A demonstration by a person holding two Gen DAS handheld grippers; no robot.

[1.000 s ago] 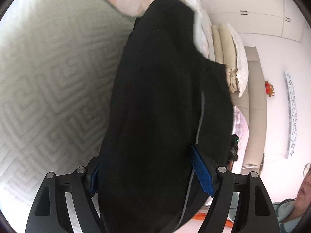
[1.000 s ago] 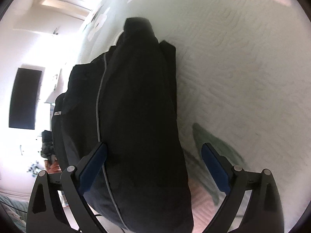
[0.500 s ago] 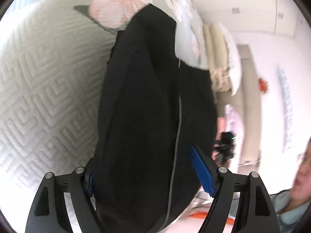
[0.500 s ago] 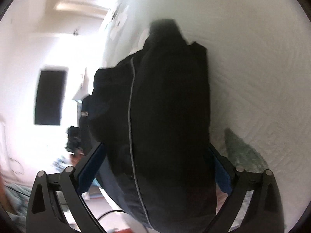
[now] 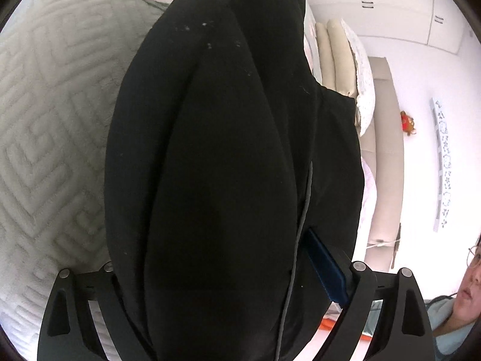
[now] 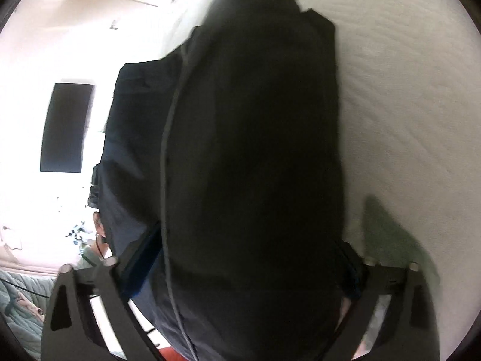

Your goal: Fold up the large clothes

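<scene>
A large black garment with a thin grey piping line fills the middle of the left wrist view, folded into a thick bundle over the quilted bedspread. My left gripper has its wide-set jaws around the bundle; the blue pad of the right finger shows, the left pad is hidden by cloth. The same black garment fills the right wrist view. My right gripper has its jaws wide around the bundle, both pads mostly covered by the cloth.
Stacked beige pillows and a padded headboard lie beyond the garment. White cupboards line the wall. A person's face is at the right edge. A dark screen hangs on the bright wall.
Both grippers have moved in over the black bundle, which now fills more of each view. The right gripper's right pad, free a second ago, is now against the cloth.
</scene>
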